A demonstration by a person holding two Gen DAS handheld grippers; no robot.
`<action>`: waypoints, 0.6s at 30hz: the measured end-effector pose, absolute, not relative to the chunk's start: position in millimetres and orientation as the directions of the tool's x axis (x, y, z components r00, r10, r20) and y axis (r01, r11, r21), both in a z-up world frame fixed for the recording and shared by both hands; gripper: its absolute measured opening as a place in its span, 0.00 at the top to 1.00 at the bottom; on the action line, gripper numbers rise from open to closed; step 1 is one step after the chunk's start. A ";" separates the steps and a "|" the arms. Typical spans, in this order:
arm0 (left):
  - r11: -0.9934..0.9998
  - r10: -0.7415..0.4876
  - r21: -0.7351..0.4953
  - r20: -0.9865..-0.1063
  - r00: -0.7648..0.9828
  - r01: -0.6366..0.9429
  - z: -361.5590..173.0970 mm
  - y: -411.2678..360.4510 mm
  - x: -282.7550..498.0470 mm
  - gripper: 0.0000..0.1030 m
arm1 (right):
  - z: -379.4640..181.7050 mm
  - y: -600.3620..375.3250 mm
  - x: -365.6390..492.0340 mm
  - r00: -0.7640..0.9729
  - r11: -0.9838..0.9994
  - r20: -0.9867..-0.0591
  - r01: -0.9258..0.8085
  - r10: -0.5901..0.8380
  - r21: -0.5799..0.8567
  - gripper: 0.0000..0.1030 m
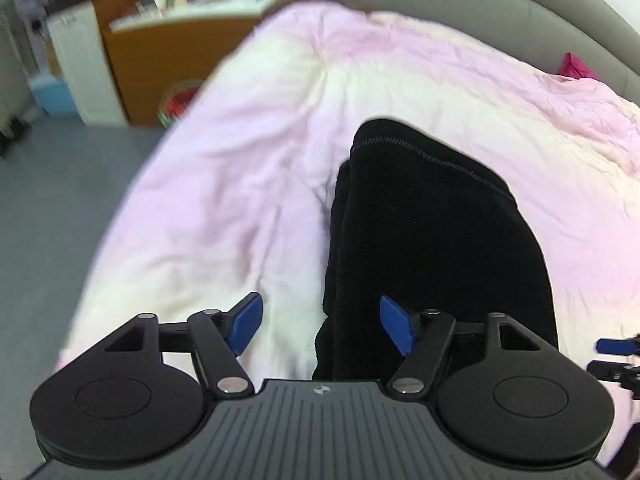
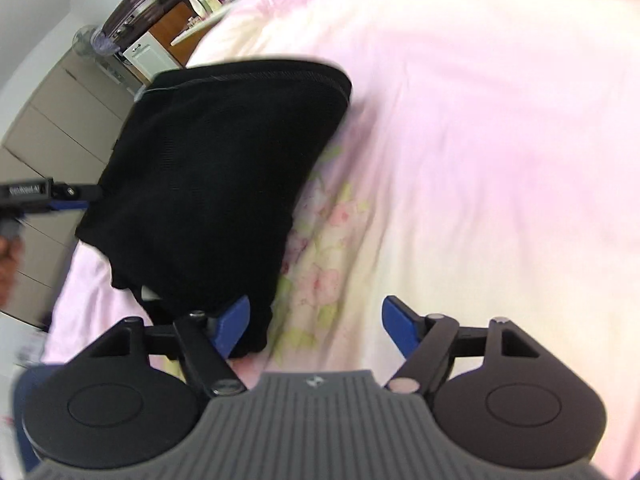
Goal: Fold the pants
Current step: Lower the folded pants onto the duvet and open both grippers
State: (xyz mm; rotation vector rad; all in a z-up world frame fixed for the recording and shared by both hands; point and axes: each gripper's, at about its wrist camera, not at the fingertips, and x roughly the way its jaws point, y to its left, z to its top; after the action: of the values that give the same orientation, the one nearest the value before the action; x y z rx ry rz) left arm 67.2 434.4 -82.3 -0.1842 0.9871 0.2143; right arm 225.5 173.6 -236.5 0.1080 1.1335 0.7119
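Observation:
Black pants [image 1: 432, 220] lie folded into a thick stack on the pink quilt [image 1: 248, 168], a stitched hem along the far end. My left gripper [image 1: 322, 324] hovers open over the stack's near left edge, its blue pads apart and pressing on nothing. In the right wrist view the pants [image 2: 216, 184] fill the left half. My right gripper [image 2: 316, 328] is open above their near right corner, with its left fingertip [image 2: 234, 326] over the cloth and the other over the quilt [image 2: 480, 160]. Each view catches the other gripper at its edge: the right one [image 1: 616, 348] and the left one [image 2: 40, 196].
The bed's edge drops to a grey floor [image 1: 60, 200] on the left. Beyond it stand a wooden desk [image 1: 160, 60], a white cabinet [image 1: 80, 64] and a blue box [image 1: 54, 94]. A padded headboard [image 1: 500, 8] runs behind, with a magenta item [image 1: 576, 66] beside it. A dark suitcase [image 2: 148, 4] tops the drawers.

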 end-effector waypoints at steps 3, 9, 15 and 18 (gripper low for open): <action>0.963 0.139 -0.027 -0.801 0.582 -0.269 -56.5 404.9 37.4 0.16 | -202.0 170.4 198.4 0.324 0.768 -0.743 -0.514 0.585 0.381 0.22; 0.940 0.204 -0.007 -0.791 0.578 -0.341 -33.9 347.0 7.9 0.11 | -136.4 189.9 149.4 0.493 0.809 -0.670 -0.507 0.556 0.298 0.06; 0.913 0.274 0.029 -0.784 0.557 -0.407 -17.1 309.5 -21.7 0.11 | -95.9 186.7 101.2 0.557 0.844 -0.664 -0.487 0.499 0.225 0.05; 0.914 0.295 0.048 -0.760 0.580 -0.402 -13.0 292.6 -33.1 0.10 | -84.5 174.8 79.2 0.562 0.853 -0.669 -0.472 0.486 0.223 0.05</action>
State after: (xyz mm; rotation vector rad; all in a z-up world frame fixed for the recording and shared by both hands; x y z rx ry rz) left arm -33.1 292.6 -13.0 -0.1345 0.8613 0.4088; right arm 79.2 174.8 -84.5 0.0191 0.7936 0.5640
